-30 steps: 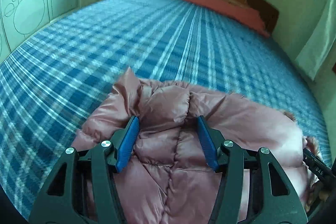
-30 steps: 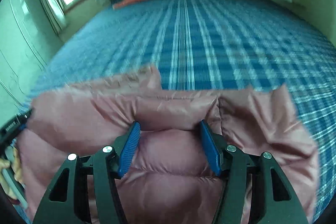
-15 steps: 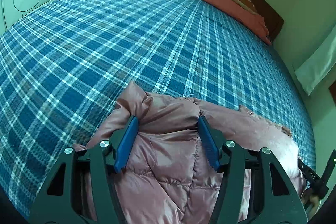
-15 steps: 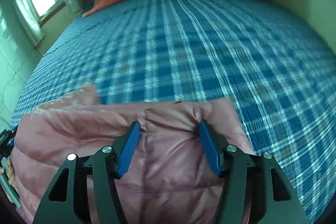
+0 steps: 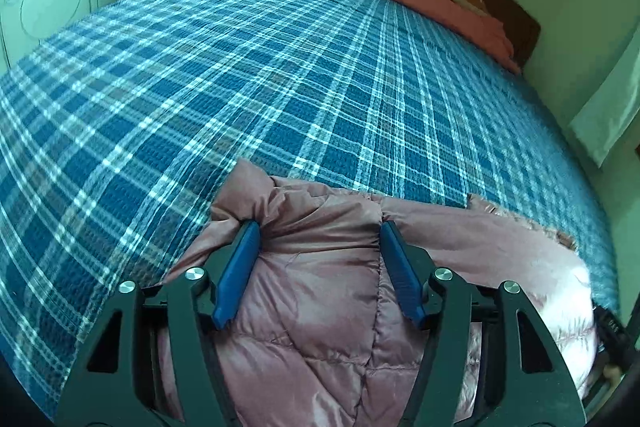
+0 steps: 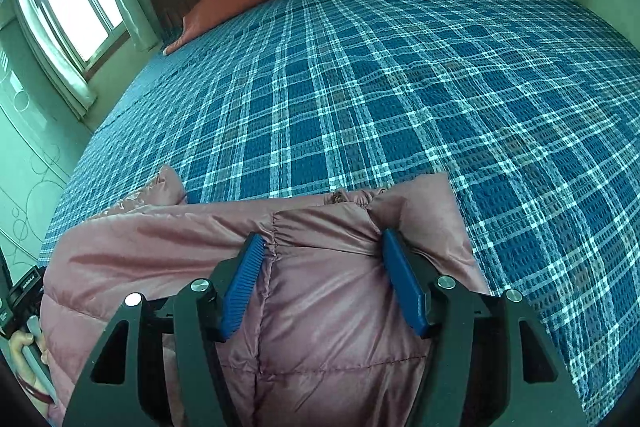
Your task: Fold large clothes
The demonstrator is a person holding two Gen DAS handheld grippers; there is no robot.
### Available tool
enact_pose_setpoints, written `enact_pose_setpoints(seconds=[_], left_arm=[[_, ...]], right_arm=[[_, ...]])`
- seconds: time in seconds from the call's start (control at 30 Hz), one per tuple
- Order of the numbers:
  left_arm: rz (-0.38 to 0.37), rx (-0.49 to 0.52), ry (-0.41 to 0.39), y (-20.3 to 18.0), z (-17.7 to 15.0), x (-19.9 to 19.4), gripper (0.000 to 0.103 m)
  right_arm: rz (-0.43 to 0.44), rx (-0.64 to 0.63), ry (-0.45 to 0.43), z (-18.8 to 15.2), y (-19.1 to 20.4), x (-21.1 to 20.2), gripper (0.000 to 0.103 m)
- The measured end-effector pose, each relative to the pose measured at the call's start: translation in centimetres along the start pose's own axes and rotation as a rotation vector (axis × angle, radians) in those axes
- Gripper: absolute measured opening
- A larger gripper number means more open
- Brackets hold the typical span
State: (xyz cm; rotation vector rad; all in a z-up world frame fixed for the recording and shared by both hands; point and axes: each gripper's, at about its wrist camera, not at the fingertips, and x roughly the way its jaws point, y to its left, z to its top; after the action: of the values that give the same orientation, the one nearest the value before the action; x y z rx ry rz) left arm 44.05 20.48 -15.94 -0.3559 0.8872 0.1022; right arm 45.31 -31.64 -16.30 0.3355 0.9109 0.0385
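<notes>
both claws, left gripper point(image 5: 316, 231) and right gripper point(image 6: 320, 241), stand half open and have just been widening, jacket point(image 5: 320, 291) puffed between the pads, lying at the bed's point(image 5: 280, 75) near edge. release evenly so the fold stays flat.

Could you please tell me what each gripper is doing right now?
Left gripper: holding the pink jacket, jaws just been opening.
Right gripper: holding the pink jacket.

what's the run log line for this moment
left hand-held gripper: jaws just opening, pink puffer jacket between | right hand-held gripper: same | jacket on plaid bedspread
</notes>
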Motion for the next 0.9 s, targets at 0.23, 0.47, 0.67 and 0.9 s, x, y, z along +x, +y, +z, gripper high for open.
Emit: enact_pose_setpoints(seconds=[0.23, 0.47, 0.67, 0.9], left_arm=[[0.011, -0.001, 0.061, 0.5, 1.0, -4.0, 0.066], [-0.005, -0.103, 0.047, 5.1, -3.2, -10.0, 0.068], [-0.048, -0.294, 0.045, 10.1, -9.4, -14.4, 0.069], [-0.151, -0.476, 0.026, 12.6, -16.4, -18.1, 0.069]], right_arm=[[-0.063, -0.028, 0.055, 1.0, 1.2, -2.9, 0.062], [-0.068, 0.018, 0.041, -1.8, -1.8, -9.9, 0.062], [-0.026, 0.090, 0.033, -6.6, -5.1, -14.9, 0.062], [0.050, 0.226, 0.035, -13.4, -8.1, -18.1, 0.062]])
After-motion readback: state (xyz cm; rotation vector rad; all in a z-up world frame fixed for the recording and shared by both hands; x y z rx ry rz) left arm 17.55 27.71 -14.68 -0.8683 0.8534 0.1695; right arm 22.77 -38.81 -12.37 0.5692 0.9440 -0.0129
